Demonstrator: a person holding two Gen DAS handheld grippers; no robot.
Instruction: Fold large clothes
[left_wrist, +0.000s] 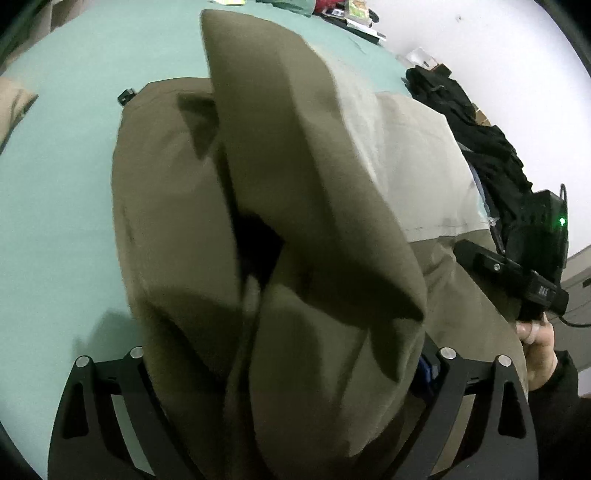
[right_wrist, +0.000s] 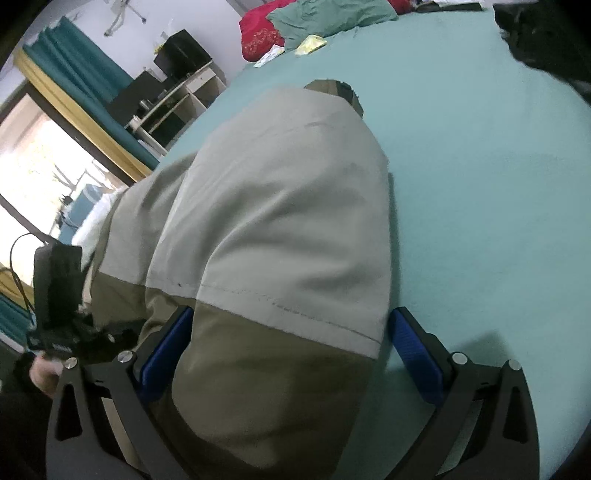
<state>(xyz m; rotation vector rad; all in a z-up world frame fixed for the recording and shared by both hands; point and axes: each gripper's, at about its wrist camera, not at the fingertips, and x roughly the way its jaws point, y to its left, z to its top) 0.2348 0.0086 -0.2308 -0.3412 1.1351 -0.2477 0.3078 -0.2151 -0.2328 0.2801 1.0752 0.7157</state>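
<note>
Left wrist view: a large two-tone garment (left_wrist: 288, 221), olive with a pale grey panel, lies on a bed covered by a teal sheet (left_wrist: 62, 177). A thick olive fold is raised and bunched close to the lens, running from the near edge toward the far left of the bed. The left gripper (left_wrist: 291, 373) has its arms spread wide either side of this fold; the cloth covers the fingertips and most of the pads, so whether anything is pinched between them cannot be told. At the right, the right gripper (left_wrist: 517, 269) appears side-on over the garment's right edge, with a green light lit on its body, held by a hand (left_wrist: 539, 347). A heap of black clothing (left_wrist: 476, 125) lies beyond it at the bed's right edge. Right wrist view: the garment (right_wrist: 280, 229) fills the centre, grey panel toward the far side, olive section near, a stitched seam between them. The right gripper (right_wrist: 291, 354) is released, its blue pads (right_wrist: 417, 358) standing wide apart on either side of the olive section, which lies between them. The left gripper (right_wrist: 55, 295) shows at the left edge, held by a hand (right_wrist: 40, 373). A red pillow (right_wrist: 258, 33) and a green cloth (right_wrist: 328, 16) sit at the far end of the bed.
</note>
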